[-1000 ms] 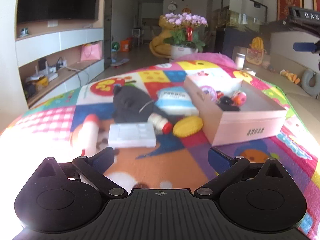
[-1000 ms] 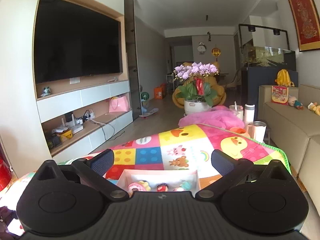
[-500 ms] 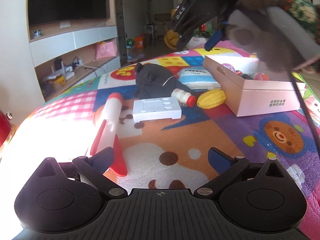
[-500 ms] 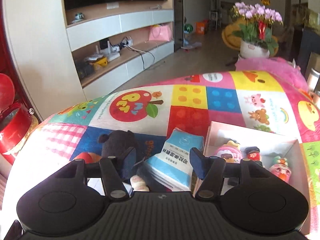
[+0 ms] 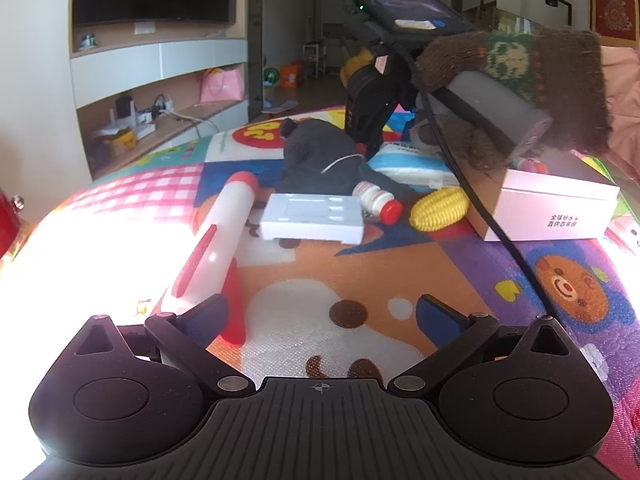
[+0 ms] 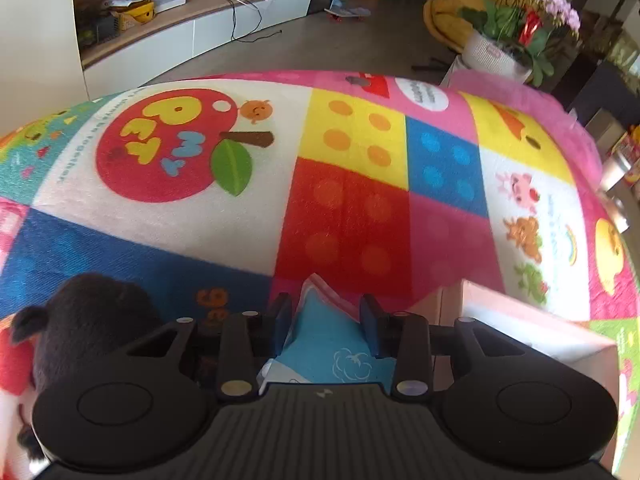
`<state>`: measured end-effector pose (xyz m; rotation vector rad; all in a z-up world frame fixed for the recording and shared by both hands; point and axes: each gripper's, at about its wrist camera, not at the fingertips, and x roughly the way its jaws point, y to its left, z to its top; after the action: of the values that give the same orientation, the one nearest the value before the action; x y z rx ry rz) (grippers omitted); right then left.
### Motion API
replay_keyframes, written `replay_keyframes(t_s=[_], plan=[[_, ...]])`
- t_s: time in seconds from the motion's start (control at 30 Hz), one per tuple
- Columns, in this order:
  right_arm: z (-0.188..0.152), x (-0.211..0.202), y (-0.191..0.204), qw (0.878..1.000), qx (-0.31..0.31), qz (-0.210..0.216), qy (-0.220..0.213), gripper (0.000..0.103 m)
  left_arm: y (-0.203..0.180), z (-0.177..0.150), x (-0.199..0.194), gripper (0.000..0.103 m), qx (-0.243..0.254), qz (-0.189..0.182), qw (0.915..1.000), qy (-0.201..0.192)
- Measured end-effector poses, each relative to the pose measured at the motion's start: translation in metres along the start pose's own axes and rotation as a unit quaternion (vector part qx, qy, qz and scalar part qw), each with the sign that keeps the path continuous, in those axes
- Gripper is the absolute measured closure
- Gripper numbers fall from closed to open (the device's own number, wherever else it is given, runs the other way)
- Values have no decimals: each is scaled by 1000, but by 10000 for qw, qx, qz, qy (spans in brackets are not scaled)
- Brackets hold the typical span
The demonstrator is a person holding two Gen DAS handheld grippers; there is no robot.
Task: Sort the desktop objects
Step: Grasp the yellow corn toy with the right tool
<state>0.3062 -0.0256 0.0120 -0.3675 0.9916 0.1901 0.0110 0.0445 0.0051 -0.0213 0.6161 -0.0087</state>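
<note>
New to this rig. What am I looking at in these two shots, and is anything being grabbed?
No robot here: a person holds a two-finger gripper in each hand, each with a fisheye camera looking along its fingers. The left view shows the left gripper open and empty over a colourful play mat, with a toy rocket, white tray, small bottle, toy corn, dark plush toy and pink box; the gloved hand carries the other gripper. In the right view, the right gripper is closing around a blue tissue pack.
</note>
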Motion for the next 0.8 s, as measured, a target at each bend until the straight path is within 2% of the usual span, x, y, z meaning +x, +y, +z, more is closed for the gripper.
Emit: replay_keyframes(t_s=[0.2, 0.27, 0.33, 0.4, 0.47, 0.5, 0.57, 0.67, 0.8], plan=[[-56, -44, 2, 9904, -185, 1287, 467, 67, -2, 0, -2, 1, 7, -42, 10000, -1], [-76, -61, 1, 9848, -362, 1617, 514, 67, -1, 0, -2, 0, -10, -44, 10000, 32], [-98, -89, -4, 9801, -469, 1906, 285, 67, -1, -1, -2, 0, -18, -38, 10000, 59], [-115, -122, -16, 9792, -514, 1947, -268, 62, -1, 0, 0, 0, -23, -36, 9999, 108], [-132, -152, -33, 9785, -486, 1786, -910, 41, 3, 0, 2, 1, -74, -44, 9998, 178], [-143, -167, -42, 9772, -444, 1656, -1252, 37, 6, 1, 2, 0, -140, -67, 9997, 205], [-162, -183, -57, 9761, -396, 1401, -1616, 34, 11, 2, -1, 1, -282, -76, 9995, 150], [-193, -189, -82, 9789, -208, 1135, -1688, 30, 14, 5, -14, 1, -275, -137, 9995, -4], [-236, -176, -109, 9859, 172, 819, -1450, 29, 4, 15, -28, 1, -175, -471, 9986, -159]])
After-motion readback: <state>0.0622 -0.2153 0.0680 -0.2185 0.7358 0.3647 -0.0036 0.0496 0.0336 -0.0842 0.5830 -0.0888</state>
